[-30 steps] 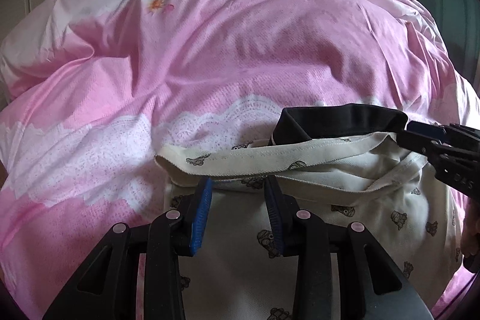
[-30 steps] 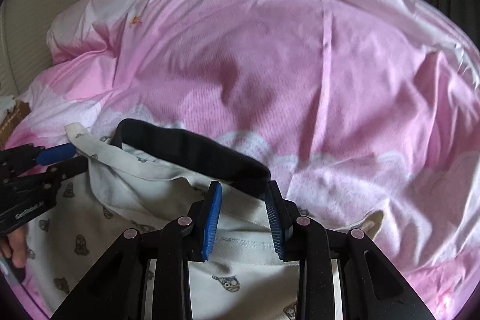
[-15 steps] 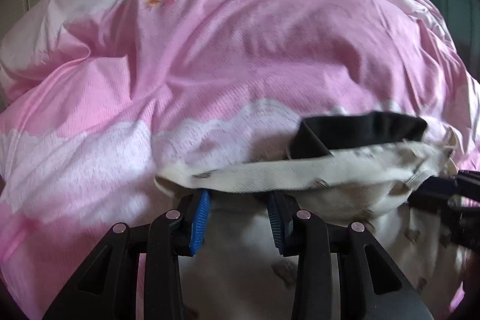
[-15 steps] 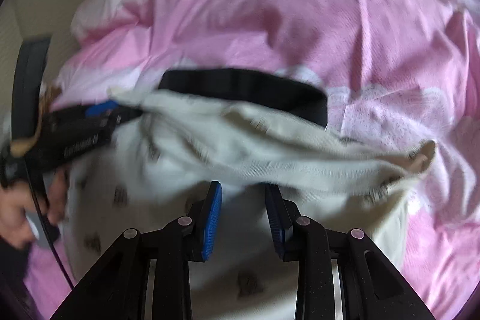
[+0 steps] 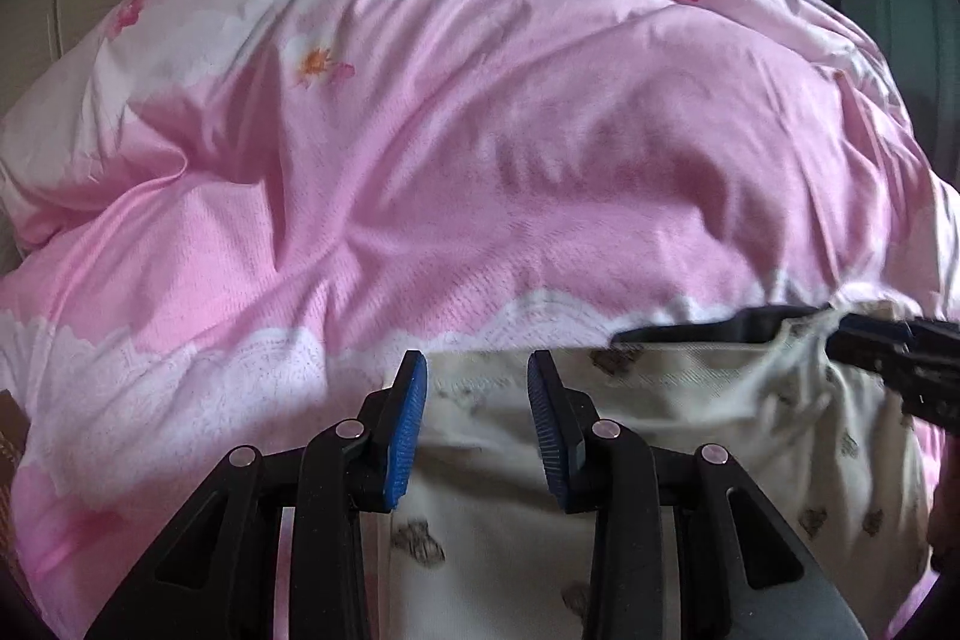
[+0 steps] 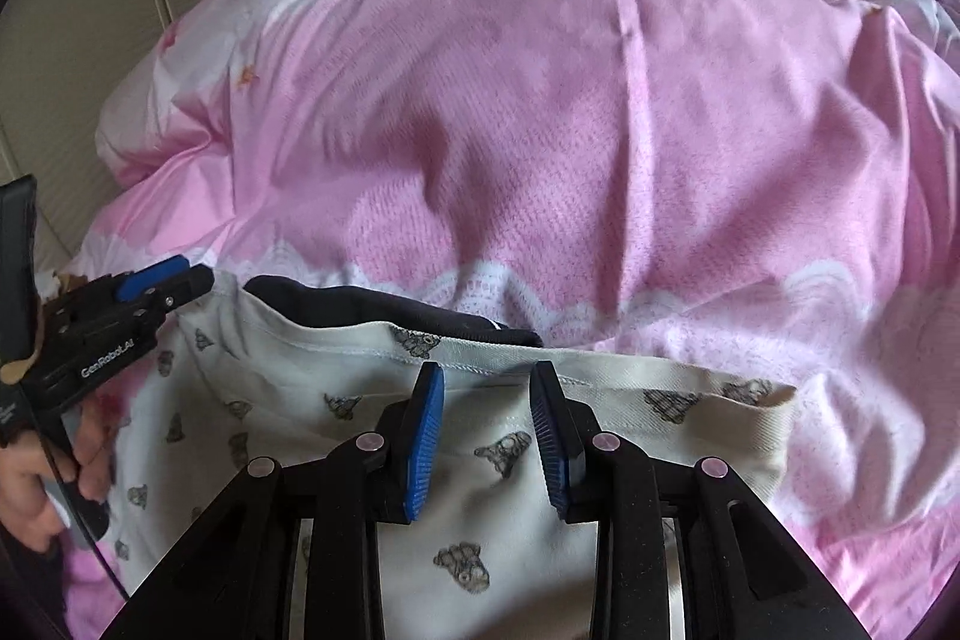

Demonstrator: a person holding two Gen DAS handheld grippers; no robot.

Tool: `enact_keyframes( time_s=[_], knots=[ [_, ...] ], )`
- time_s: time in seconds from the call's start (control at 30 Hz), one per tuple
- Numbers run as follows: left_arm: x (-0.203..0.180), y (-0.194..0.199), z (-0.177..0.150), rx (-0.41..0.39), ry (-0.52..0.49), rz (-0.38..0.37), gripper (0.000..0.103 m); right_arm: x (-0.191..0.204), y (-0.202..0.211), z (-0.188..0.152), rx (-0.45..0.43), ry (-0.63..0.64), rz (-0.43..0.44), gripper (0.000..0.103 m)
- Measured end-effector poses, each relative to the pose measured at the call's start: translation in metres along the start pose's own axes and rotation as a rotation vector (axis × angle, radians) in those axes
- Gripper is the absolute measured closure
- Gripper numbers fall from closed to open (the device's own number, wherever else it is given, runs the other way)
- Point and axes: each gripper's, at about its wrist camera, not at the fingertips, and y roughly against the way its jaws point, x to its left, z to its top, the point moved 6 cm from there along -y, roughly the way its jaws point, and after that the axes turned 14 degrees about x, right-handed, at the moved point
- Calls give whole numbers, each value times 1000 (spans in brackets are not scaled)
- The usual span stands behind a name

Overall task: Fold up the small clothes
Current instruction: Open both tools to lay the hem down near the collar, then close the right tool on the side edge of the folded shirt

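A small cream cotton garment printed with little grey bears (image 6: pixel 336 394) lies on a rumpled pink quilted bedspread (image 6: pixel 600 130), with a black fabric piece (image 6: pixel 384 307) peeking out just beyond its far hem. The left tool (image 5: pixel 477 376) and the right tool (image 6: pixel 487 388) each hover over the near part of the cloth, fingers apart and gripping nothing. In the right wrist view the left tool sits beside the garment's left corner. The cloth looks light, soft and limp, so it will likely sag and crease when lifted; the stitched hem and corners seem the firmest places to pinch, one tool at each end.
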Motion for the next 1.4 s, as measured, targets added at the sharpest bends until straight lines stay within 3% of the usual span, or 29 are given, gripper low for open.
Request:
enact_keyframes(
  time_s=[0.13,0.3,0.43,0.57,0.7,0.9,0.97,1.17,1.4],
  knots=[
    [-9,17,-16,-4,-61,1,67,-1,15,-4,-38,59,-17,72],
    [-7,26,-29,6,-50,7,67,45,21,-3,-51,340,53,72],
    [-4,32,-35,2,-11,35,67,76,10,1,-20,554,38,72],
    [-1,32,-40,9,32,46,67,94,-6,2,18,687,40,72],
    [0,34,-46,-2,84,31,67,105,-15,1,63,757,53,89],
    [9,38,-54,-34,183,-14,67,114,-26,-3,119,835,17,92],
    [14,38,-57,-42,216,-23,67,116,-28,-2,128,838,15,99],
    [19,42,-58,-51,226,-40,66,117,-23,-2,123,848,21,100],
    [20,49,-59,-59,225,-62,66,104,-16,21,88,770,-26,100]
  ],
)
